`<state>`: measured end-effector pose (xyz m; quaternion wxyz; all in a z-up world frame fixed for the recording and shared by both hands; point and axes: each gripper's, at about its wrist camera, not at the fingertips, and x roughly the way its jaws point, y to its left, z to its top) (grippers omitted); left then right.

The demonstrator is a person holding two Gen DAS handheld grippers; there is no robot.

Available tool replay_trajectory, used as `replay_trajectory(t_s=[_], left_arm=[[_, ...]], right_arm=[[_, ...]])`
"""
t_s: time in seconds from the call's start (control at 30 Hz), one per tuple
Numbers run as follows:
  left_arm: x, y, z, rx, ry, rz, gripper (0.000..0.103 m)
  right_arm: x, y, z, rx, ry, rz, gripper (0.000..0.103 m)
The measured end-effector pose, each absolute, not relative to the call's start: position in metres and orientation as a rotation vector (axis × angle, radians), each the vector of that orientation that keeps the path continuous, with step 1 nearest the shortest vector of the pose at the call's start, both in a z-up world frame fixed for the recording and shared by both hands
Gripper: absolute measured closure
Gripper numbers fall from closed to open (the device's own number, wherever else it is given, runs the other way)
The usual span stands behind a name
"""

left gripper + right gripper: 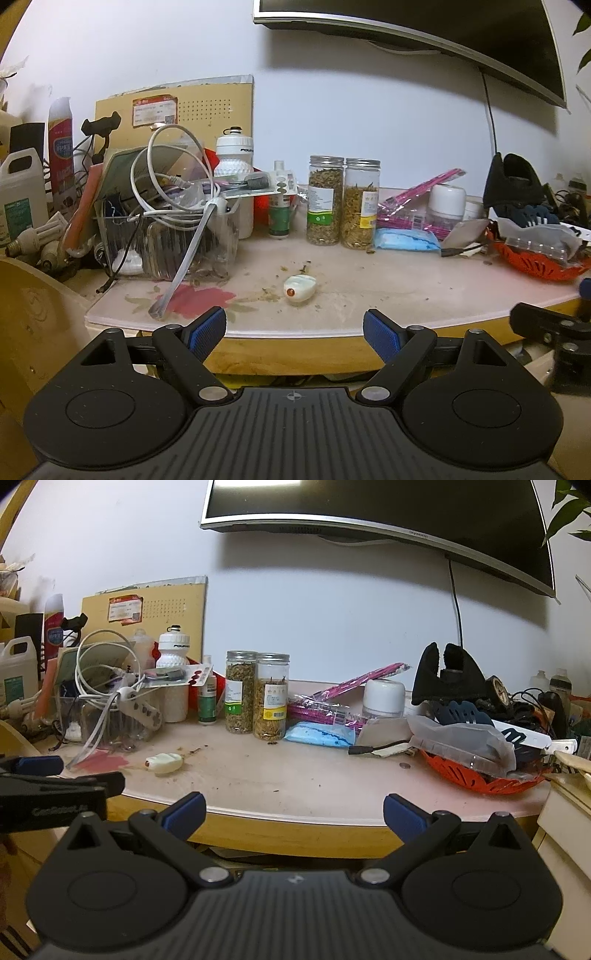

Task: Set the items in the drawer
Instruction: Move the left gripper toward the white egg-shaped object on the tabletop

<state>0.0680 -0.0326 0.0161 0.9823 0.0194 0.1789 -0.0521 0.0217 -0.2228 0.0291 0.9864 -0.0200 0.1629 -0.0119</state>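
Cluttered along its back edge, the pale pink tabletop (369, 291) with a wooden rim fills the left wrist view under a wall-mounted dark television (424, 26). Lying alone on the bare middle of the top is a small white egg-shaped plastic piece with a red dot (300, 290), among dry crumbs. Behind it stand two clear jars of dried herbs with metal lids (343, 201), a white sports bottle (234, 162) and a clear plastic bin tangled with white cables (170, 229). The left gripper (294, 330) hangs off the table's front edge, its blue-padded fingers (207, 328) spread wide and holding nothing. No drawer shows clearly here; a pale cabinet front at lower right is too cropped to tell. In the right wrist view the same tabletop runs on to a red perforated basket (480, 779) heaped with packets and dark utensils, a white-capped jar (382, 698) and a blue soft packet (321, 734). The right gripper (294, 814) likewise hovers before the edge, fingers apart and empty, with the left gripper close at its left side. Which items are meant for the drawer cannot be settled. Risks I judge: the smooth rounded white piece could roll or squirt from the pads, a reach toward the back could snag the looped cables or topple the tall jars, and the two grippers could knock together.
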Motion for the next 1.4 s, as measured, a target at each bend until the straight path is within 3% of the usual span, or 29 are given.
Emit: replay_trajectory(t_s=[1.4], left_arm=[[0.190, -0.047, -0.029, 0.044, 0.377, -0.079, 0.021]], right_arm=[[0.038, -0.219, 0.024, -0.040, 0.399, -0.010, 0.000]])
